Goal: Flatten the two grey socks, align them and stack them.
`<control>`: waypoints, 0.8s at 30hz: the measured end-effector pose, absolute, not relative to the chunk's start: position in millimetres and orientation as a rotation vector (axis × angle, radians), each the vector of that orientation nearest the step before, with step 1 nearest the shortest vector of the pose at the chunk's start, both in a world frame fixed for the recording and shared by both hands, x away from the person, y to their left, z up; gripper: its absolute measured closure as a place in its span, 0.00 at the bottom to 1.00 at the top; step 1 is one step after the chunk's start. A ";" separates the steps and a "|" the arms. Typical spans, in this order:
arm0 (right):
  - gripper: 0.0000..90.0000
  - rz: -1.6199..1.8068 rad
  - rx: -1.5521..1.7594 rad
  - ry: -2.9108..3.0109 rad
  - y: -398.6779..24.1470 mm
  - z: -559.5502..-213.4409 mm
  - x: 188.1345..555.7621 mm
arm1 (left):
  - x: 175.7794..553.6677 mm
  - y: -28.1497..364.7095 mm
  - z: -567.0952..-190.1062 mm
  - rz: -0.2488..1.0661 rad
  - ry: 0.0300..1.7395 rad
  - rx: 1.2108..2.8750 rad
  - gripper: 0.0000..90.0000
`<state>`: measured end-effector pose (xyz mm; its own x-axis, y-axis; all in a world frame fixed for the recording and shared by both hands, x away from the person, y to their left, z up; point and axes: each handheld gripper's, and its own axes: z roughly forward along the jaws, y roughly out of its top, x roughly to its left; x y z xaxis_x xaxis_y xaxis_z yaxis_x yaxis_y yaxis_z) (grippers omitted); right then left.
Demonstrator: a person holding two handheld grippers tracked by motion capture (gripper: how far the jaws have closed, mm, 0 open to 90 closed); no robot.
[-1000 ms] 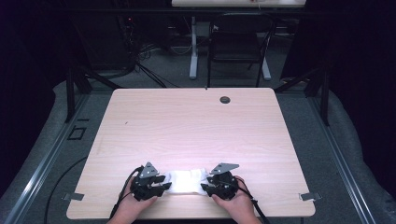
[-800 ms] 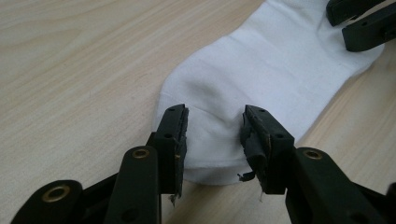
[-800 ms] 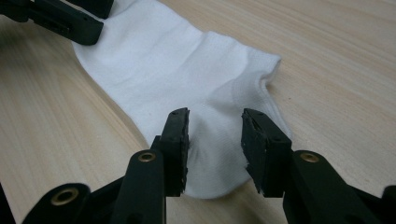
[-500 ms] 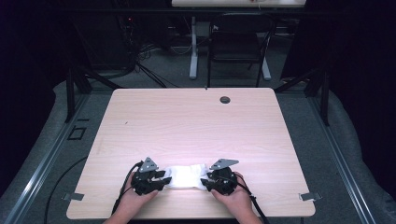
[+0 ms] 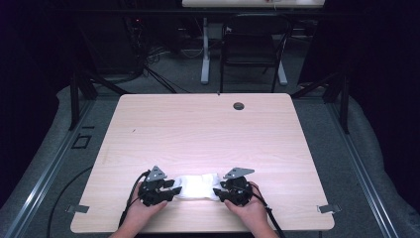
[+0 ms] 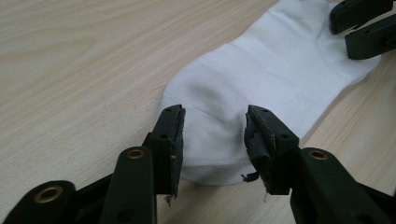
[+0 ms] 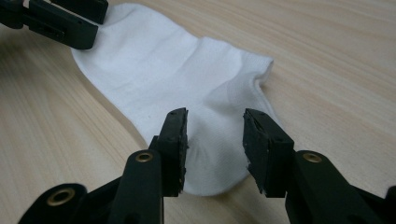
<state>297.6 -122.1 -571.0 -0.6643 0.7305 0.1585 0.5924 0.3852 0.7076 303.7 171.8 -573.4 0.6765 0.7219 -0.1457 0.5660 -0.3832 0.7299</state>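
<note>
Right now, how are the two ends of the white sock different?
The end by the left gripper is smoothly rounded; the end by the right gripper has a notched cuff corner beside it. On the sock, the left end sits nearer the table's left edge. Both lie flat, between open jaws.

The white sock (image 5: 198, 186) now lies stretched out longer between the two grippers. The left gripper (image 5: 168, 189) and right gripper (image 5: 220, 192) have spread apart, and both have just been opening, fingers (image 6: 170, 135) astride the sock's ends.

A pale wood-grain rectangular table (image 5: 208, 134) with rounded corners carries a flat white cotton ankle sock (image 5: 197, 186), lying near the front edge. A small round dark grommet (image 5: 238, 105) sits in the top near the far edge.
</note>
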 end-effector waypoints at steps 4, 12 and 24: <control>0.64 1.192 1.177 2.391 -126.6 -563.7 294.5 | 302.6 176.0 -569.4 0.266 0.990 2.069 0.58; 0.60 1.210 1.187 2.329 -136.6 -559.6 293.1 | 302.8 193.9 -562.2 0.293 1.013 2.023 0.54; 0.59 1.173 1.252 2.289 -160.2 -562.6 294.7 | 311.5 211.8 -564.5 0.260 1.102 1.967 0.54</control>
<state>294.7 -160.2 -562.6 -0.5851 0.8004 0.1305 0.5733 0.2945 0.7646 311.5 211.8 -564.5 0.5911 0.7792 -0.2085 0.6036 -0.2558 0.7552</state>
